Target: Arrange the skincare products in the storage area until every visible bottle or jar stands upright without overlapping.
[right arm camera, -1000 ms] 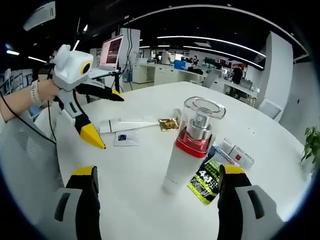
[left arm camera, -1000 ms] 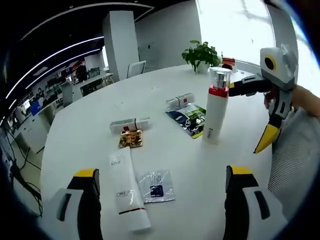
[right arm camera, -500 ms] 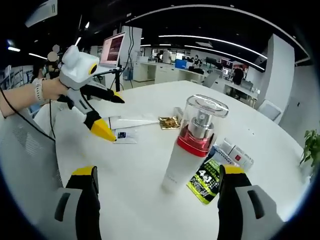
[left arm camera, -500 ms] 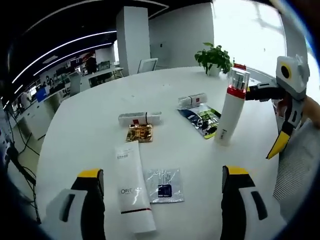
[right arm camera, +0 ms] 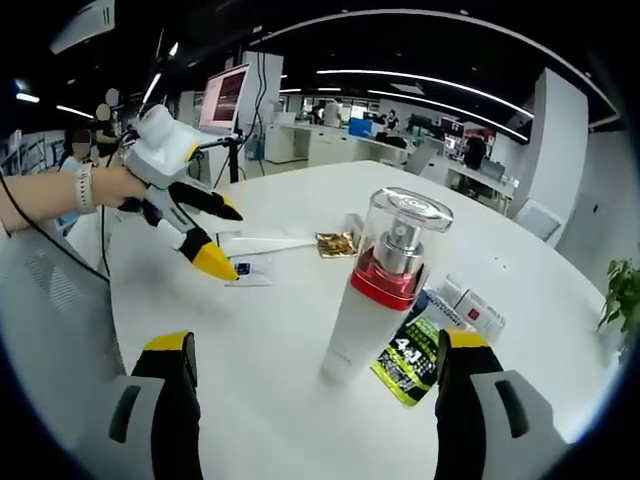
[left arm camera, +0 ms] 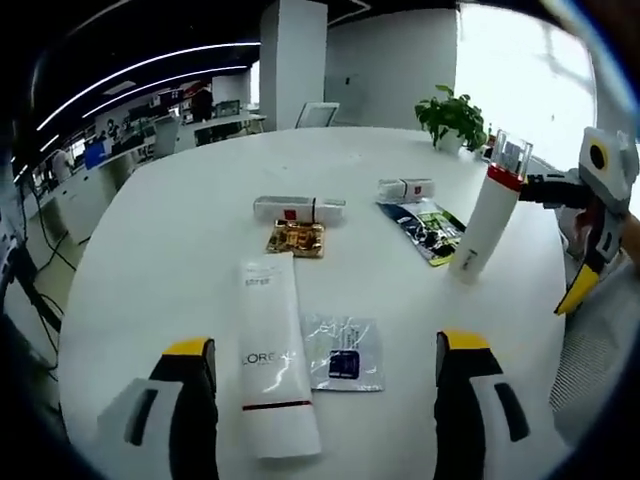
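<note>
On the left of the left gripper view, the left gripper (left arm camera: 325, 410) stands wide open and empty, its jaws straddling a white tube (left arm camera: 272, 360) that lies flat on the table (left arm camera: 150, 250), with a clear sachet (left arm camera: 343, 352) just beside it on the right. Beyond these lie a gold sachet (left arm camera: 295, 238) and a small white box (left arm camera: 298, 209), close together; further right, a second box (left arm camera: 405, 188) and a dark packet (left arm camera: 428, 225). At the right, the pump bottle (left arm camera: 484, 220) stands upright, its base close to the packet's near edge; whether they touch cannot be told. In the right gripper view, the right gripper (right arm camera: 315, 410) is likewise fully open and holds nothing, with the bottle between and beyond its jaws. Assessment: the bottle meets the upright requirement; the tube does not. Risks identified: the tube is smooth and long, so a grip near one end may let it swing or slip when raised; its cap end looks narrow, so it may topple once stood up. A closing jaw may also drag the clear sachet along. The bottle is tall and narrow, and any sideways contact from the right gripper, or a tug on the packet, could tip it over.
</note>
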